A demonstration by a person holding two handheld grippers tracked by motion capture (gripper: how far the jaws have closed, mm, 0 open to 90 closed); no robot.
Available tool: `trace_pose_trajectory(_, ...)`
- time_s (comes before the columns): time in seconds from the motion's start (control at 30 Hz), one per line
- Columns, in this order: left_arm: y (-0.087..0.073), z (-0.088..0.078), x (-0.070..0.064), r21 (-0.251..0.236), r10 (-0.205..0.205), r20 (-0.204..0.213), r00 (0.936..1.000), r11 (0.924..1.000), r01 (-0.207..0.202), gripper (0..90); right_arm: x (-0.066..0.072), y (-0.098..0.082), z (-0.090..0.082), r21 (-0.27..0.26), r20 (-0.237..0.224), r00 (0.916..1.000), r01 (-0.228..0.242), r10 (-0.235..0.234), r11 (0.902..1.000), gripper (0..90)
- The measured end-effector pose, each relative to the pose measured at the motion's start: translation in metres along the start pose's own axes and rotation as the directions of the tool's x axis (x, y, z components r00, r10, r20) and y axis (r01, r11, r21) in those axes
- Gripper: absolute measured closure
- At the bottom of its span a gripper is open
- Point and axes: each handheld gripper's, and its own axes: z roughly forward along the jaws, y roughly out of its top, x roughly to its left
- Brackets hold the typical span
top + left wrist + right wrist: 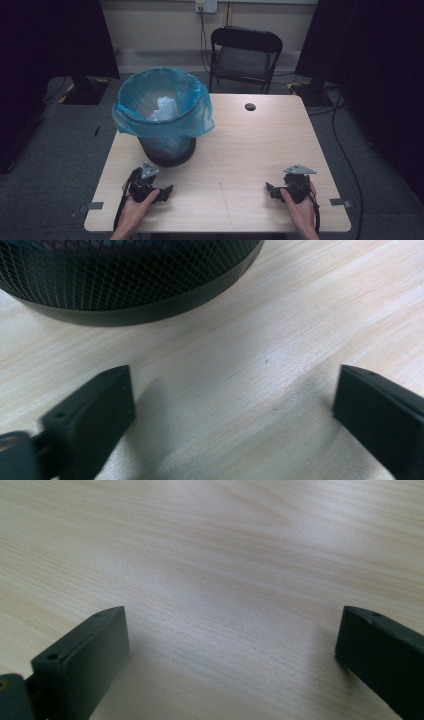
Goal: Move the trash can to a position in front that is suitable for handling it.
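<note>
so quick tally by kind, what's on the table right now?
Mesh bin with blue liner: 1
Grippers, both open and empty: 2, left gripper, right gripper
Total: 3

Obstacle: mesh waste bin [165,145] with blue liner [162,107], left rear of table [260,145].
Free room: bare tabletop centre and right.

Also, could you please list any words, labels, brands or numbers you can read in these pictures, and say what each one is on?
There is no readable text in these pictures.
Mesh bin with its blue liner: no label or print visible.
Left gripper and right gripper: no markings can be made out.
Wall socket: too small and blurred to tell whether it carries any print.
</note>
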Motion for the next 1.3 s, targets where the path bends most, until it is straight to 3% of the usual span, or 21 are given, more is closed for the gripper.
trace_pose_trajectory(0.07,0.000,-0.002,0.000,-0.016,0.004,0.001,1.0000,0.9999,-0.004,14.2,0.000,0.001,-0.002,-0.006,-0.013,0.9999,0.002,-0.002,1.0000,10.5)
trace_pose_trajectory(0.1,0.000,-0.002,-0.001,-0.011,0.011,0.015,0.9998,0.9999,-0.011,16.2,-0.001,0.002,-0.004,-0.035,-0.050,0.9987,0.002,-0.004,0.9994,21.3)
trace_pose_trajectory(0.13,0.000,-0.002,-0.001,-0.011,0.011,0.015,0.9998,0.9999,-0.011,15.3,-0.001,0.002,-0.004,-0.035,-0.050,0.9987,0.002,-0.004,0.9994,21.3)
trace_pose_trajectory(0.17,0.000,-0.002,-0.001,-0.008,0.017,0.018,0.9997,0.9998,-0.017,15.7,0.001,0.004,-0.006,-0.051,-0.054,0.9985,0.002,-0.005,0.9987,13.8)
trace_pose_trajectory(0.23,0.001,-0.003,-0.002,0.003,0.026,0.030,0.9992,0.9997,-0.026,15.7,0.001,0.005,-0.008,-0.067,-0.057,0.9983,0.004,-0.008,0.9978,18.0)
trace_pose_trajectory(0.3,0.001,-0.006,-0.002,0.005,0.025,0.047,0.9986,0.9997,-0.025,16.4,0.002,0.007,-0.013,-0.109,-0.095,0.9954,0.000,-0.010,0.9940,16.1)
trace_pose_trajectory(0.37,0.002,-0.010,-0.002,-0.013,0.016,0.059,0.9981,0.9998,-0.015,16.6,0.003,0.008,-0.015,-0.113,-0.108,0.9940,0.002,-0.014,0.9936,18.0)
trace_pose_trajectory(0.4,0.002,-0.013,-0.002,-0.027,0.010,0.057,0.9983,0.9996,-0.009,18.0,0.005,0.010,-0.018,-0.138,-0.141,0.9897,0.006,-0.026,0.9904,20.1)
trace_pose_trajectory(0.5,0.005,-0.018,0.000,-0.047,-0.010,0.069,0.9976,0.9988,0.013,18.3,0.008,0.014,-0.021,-0.148,-0.156,0.9867,0.022,-0.046,0.9887,20.9)
trace_pose_trajectory(0.6,0.008,-0.026,0.003,-0.074,-0.017,0.055,0.9983,0.9971,0.021,22.2,0.013,0.019,-0.025,-0.170,-0.185,0.9805,0.035,-0.067,0.9848,24.0)
trace_pose_trajectory(0.77,0.009,-0.036,0.010,-0.120,-0.044,0.089,0.9951,0.9912,0.055,23.9,0.018,0.032,-0.028,-0.201,-0.231,0.9696,0.034,-0.082,0.9789,29.6)
trace_pose_trajectory(0.83,0.008,-0.036,0.010,-0.117,-0.044,0.070,0.9966,0.9917,0.052,25.2,0.023,0.041,-0.028,-0.215,-0.270,0.9583,0.034,-0.093,0.9760,35.8)
trace_pose_trajectory(0.9,0.010,-0.038,0.012,-0.122,-0.067,0.102,0.9925,0.9893,0.079,25.1,0.028,0.047,-0.028,-0.226,-0.281,0.9540,0.039,-0.104,0.9733,40.4)
trace_pose_trajectory(1.0,0.015,-0.044,0.013,-0.139,-0.039,0.070,0.9968,0.9891,0.049,23.5,0.033,0.053,-0.026,-0.233,-0.298,0.9481,0.041,-0.111,0.9717,41.6)
trace_pose_trajectory(1.03,0.018,-0.046,0.016,-0.141,-0.037,0.069,0.9970,0.9889,0.046,23.4,0.037,0.059,-0.024,-0.239,-0.314,0.9420,0.041,-0.117,0.9701,43.3)
trace_pose_trajectory(1.13,0.023,-0.055,0.023,-0.159,-0.046,0.057,0.9973,0.9857,0.054,23.2,0.041,0.066,-0.020,-0.246,-0.322,0.9402,0.031,-0.111,0.9689,44.5)
trace_pose_trajectory(1.2,0.024,-0.062,0.033,-0.179,-0.047,0.021,0.9987,0.9825,0.050,22.9,0.046,0.079,-0.016,-0.258,-0.344,0.9328,0.016,-0.108,0.9661,44.3)
trace_pose_trajectory(1.3,0.024,-0.063,0.040,-0.173,-0.058,0.023,0.9981,0.9830,0.061,20.7,0.052,0.090,-0.011,-0.274,-0.360,0.9264,0.007,-0.109,0.9618,45.4)
